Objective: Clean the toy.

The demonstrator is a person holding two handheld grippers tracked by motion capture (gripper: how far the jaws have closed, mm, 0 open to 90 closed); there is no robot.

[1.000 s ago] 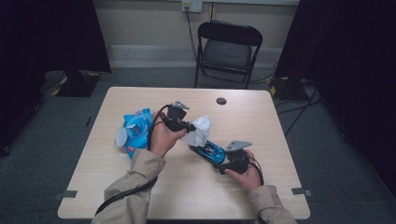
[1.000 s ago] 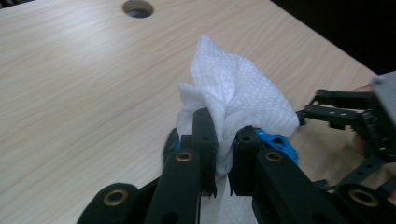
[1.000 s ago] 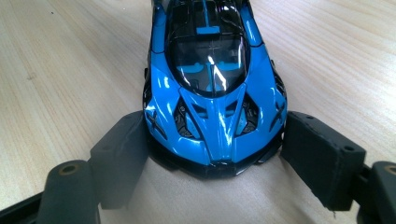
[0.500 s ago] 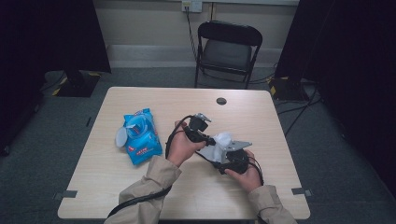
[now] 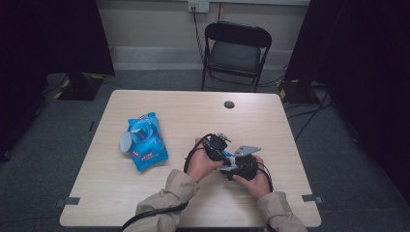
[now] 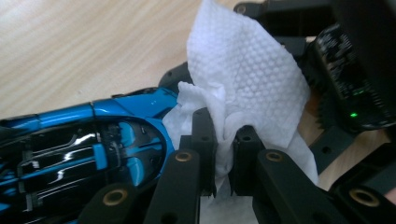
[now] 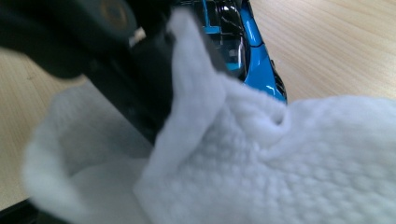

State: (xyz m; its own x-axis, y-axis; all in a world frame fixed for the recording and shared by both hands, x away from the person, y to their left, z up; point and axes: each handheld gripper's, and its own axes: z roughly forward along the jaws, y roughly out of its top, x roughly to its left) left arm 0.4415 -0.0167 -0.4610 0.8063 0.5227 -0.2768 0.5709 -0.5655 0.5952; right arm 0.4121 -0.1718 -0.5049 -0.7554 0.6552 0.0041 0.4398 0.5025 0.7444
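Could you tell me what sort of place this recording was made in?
Probably a lab or studio set up for recording: a plain wooden table on grey carpet, dark curtains at both sides, a folding chair and cables on the floor.

In the high view the light falls from overhead onto the pale wood-grain surface (image 5: 145, 203), which is evenly lit with soft, faint shadows under the forearms; the room around that surface is dim, nearly black at both sides. In the left gripper view the white embossed paper wipe (image 6: 247, 79) is sharp, and the glossy blue and black toy car (image 6: 93, 140) beside that wipe carries bright streaks of glare. In the right gripper view the wipe (image 7: 280, 163) is close and blurred, softest at its left edge.
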